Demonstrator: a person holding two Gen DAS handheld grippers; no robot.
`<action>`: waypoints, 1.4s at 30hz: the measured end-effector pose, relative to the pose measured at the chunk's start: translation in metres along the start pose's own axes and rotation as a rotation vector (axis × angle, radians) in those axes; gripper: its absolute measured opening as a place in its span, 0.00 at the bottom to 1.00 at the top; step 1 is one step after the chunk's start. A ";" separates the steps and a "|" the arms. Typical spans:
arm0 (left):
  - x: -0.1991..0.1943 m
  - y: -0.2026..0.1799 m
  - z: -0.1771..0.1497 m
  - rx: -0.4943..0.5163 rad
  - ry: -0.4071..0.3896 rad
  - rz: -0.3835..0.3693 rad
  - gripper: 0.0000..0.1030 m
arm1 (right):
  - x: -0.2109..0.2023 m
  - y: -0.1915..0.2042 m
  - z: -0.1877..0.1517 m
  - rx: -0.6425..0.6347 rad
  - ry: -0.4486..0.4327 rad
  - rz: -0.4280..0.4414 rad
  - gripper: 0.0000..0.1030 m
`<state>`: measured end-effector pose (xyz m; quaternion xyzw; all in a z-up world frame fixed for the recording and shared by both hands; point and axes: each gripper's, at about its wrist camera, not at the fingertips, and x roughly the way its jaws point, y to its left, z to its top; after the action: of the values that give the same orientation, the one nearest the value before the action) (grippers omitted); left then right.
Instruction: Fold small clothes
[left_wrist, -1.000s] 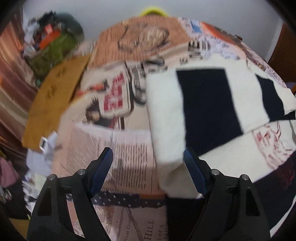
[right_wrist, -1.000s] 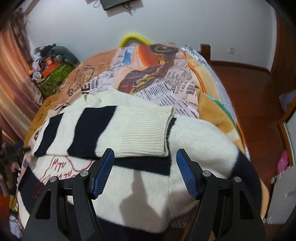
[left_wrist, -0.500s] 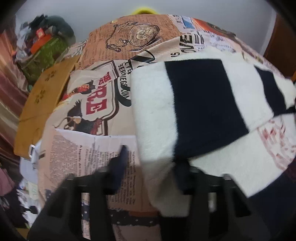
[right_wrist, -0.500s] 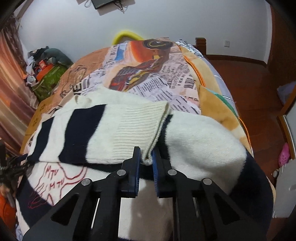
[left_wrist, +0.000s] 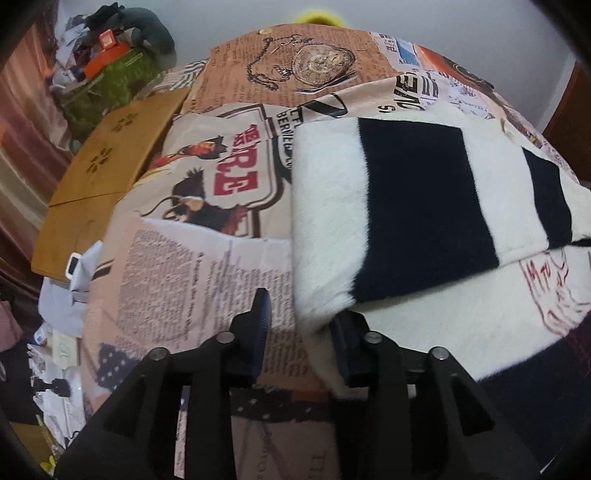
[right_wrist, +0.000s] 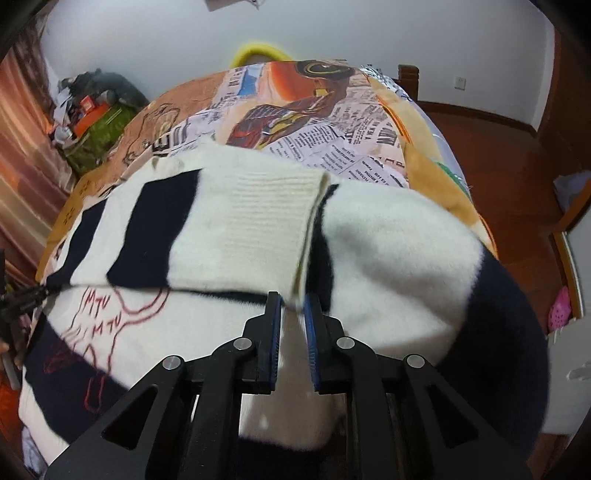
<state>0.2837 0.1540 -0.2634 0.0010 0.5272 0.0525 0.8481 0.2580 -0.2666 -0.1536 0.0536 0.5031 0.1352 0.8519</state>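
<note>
Right gripper (right_wrist: 292, 308) pinches the ribbed cuff corner of the fluffy cream-and-navy striped sweater (right_wrist: 388, 258), which lies on the newspaper-print bedspread (left_wrist: 221, 177). Its jaws have just closed there. Left gripper (left_wrist: 301, 314) has just narrowed around the folded sleeve edge; seat it deeper before you lift both together.

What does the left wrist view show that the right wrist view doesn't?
Left wrist only: the left hand-held gripper, jaws just closed further around the sweater's folded corner, and the pocket-watch print on the bedspread.

Right wrist only: the right hand-held gripper shut on the ribbed cuff, plus the wooden floor.

Both: the striped sweater, the newspaper-print bedspread, and the green box.
</note>
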 end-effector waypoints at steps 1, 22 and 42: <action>-0.001 0.003 -0.002 -0.009 0.004 0.000 0.38 | -0.006 0.000 -0.001 0.001 -0.010 0.001 0.13; -0.121 -0.034 -0.004 0.022 -0.225 -0.006 0.78 | -0.110 -0.062 -0.065 0.136 -0.155 -0.118 0.60; -0.068 -0.125 -0.022 0.127 -0.051 -0.078 0.79 | -0.056 -0.086 -0.133 0.220 0.014 -0.056 0.18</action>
<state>0.2454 0.0221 -0.2200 0.0356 0.5073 -0.0144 0.8609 0.1316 -0.3706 -0.1904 0.1320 0.5222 0.0556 0.8407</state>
